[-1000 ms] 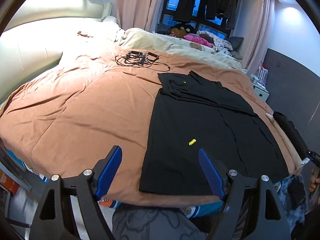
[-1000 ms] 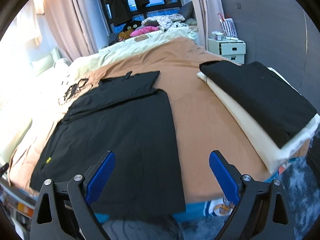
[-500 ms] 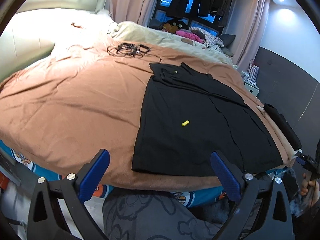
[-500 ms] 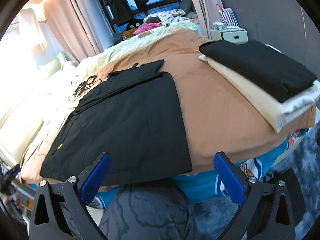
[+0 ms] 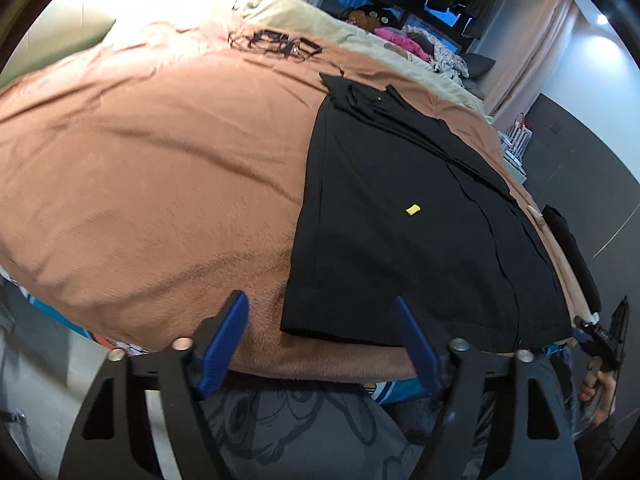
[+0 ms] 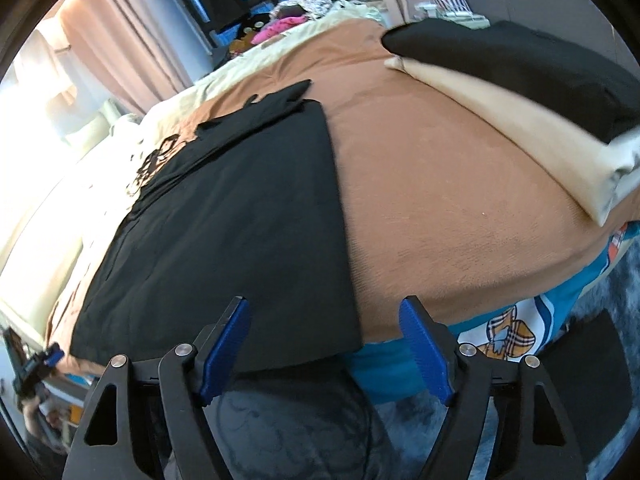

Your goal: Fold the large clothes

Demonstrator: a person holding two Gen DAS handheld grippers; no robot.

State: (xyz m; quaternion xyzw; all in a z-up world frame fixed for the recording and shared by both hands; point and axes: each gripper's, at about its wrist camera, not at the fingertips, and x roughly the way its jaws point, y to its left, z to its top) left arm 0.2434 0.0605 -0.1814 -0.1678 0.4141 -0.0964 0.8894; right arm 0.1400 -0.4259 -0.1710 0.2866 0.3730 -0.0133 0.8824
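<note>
A large black garment (image 5: 400, 232) lies spread flat on the brown bedspread (image 5: 160, 184), with a small yellow tag (image 5: 412, 209) on it. My left gripper (image 5: 320, 344) is low at the bed's near edge. Its jaws are closing, and the garment's near left corner (image 5: 292, 320) lies just ahead between the blue fingers (image 5: 224, 340), untouched. In the right wrist view the same garment (image 6: 240, 220) reaches the bed edge. My right gripper (image 6: 324, 348) is there, jaws closing, with the near right corner (image 6: 352, 340) between its fingers and not pinched.
A folded black garment (image 6: 520, 56) rests on a folded cream one (image 6: 500, 112) at the bed's right side. A tangle of black cables (image 5: 276, 44) lies far up the bed. Loose clothes (image 5: 404, 38) are piled by the window. A person's patterned trouser leg (image 5: 300, 432) is below the grippers.
Both grippers have sunk toward the bed's near edge and now frame the garment's near corners. Their jaws widened, then narrowed. The garment has not moved.
</note>
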